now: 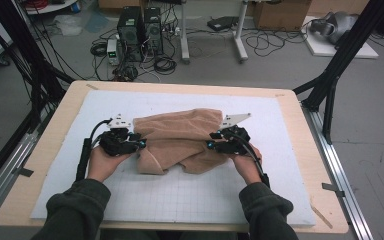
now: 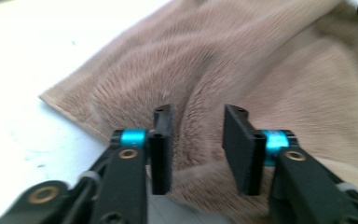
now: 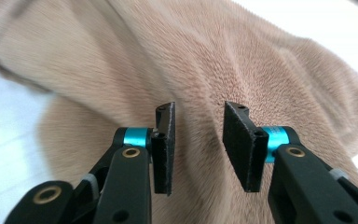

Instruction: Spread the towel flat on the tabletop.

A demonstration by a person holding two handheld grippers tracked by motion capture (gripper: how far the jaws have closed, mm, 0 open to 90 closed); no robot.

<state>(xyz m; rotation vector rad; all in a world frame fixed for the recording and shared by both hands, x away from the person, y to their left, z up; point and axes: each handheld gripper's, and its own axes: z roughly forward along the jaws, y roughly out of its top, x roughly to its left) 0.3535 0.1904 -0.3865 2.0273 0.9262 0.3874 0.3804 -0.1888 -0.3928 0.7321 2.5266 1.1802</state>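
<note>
White gridded mat (image 1: 190,195) on wooden table (image 1: 300,130); computer towers (image 1: 140,32) beyond.

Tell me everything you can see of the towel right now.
The towel is tan, plush terry with a stitched hem, lying rumpled and roughly folded over itself on the white gridded mat near the table's middle. One lower corner curls under at its near left. The left gripper sits at its left edge and the right gripper at its right edge; both sets of jaws stand apart over the pile, with no fold pinched between them.

Towel (image 1: 177,140) on mat (image 1: 190,195), between grippers
</note>
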